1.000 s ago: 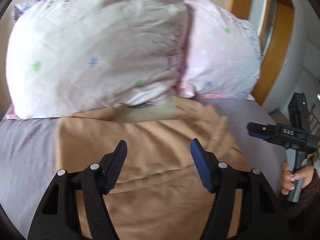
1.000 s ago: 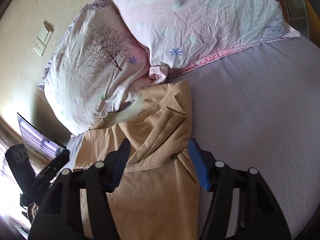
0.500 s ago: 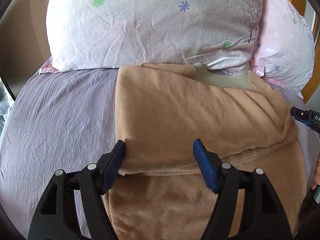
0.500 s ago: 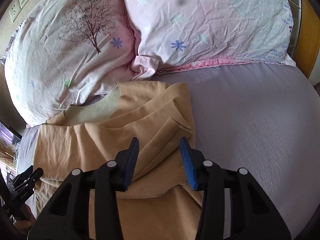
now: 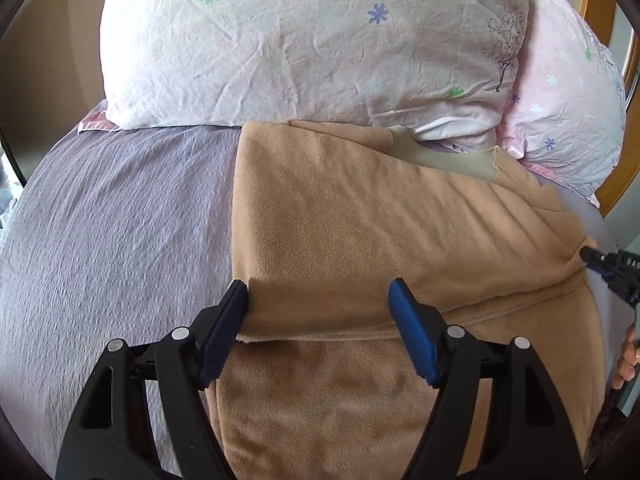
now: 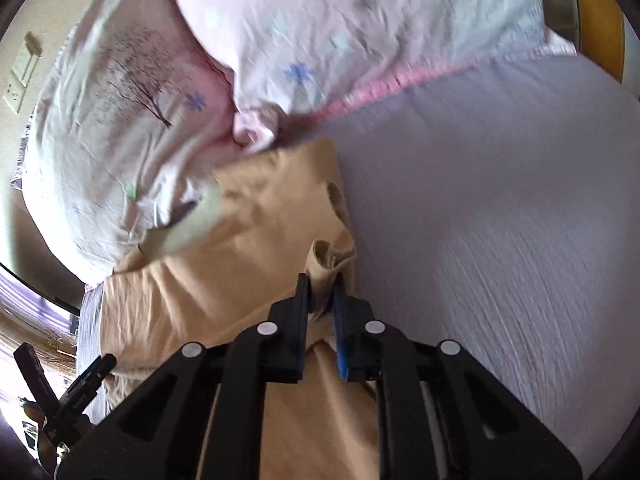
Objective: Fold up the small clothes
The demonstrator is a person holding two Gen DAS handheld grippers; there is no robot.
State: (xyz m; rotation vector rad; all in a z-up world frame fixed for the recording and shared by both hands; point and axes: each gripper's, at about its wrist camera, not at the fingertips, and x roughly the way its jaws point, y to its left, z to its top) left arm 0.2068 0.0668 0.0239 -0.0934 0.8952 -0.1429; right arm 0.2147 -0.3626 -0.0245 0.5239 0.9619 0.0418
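A tan fleece garment (image 5: pixel 360 232) lies partly folded on the lilac bed sheet (image 5: pixel 120 220), its top edge against the pillows. My left gripper (image 5: pixel 318 298) is open, its jaws astride the lower left corner of the folded upper layer. My right gripper (image 6: pixel 320 288) is shut on a bunched fold at the right edge of the tan garment (image 6: pixel 248 288). The right gripper also shows at the right edge of the left wrist view (image 5: pixel 588 258), touching the garment's right corner.
Two pale pink floral pillows (image 5: pixel 312 40) (image 6: pixel 360 20) lie at the head of the bed. A wooden frame (image 5: pixel 616 184) stands to the right. A wall socket (image 6: pixel 22 68) is on the wall. Bare sheet (image 6: pixel 500 220) extends right of the garment.
My right gripper closed from open onto the garment's right-edge fold. My left gripper moved down to the folded layer's lower left corner and stayed open.
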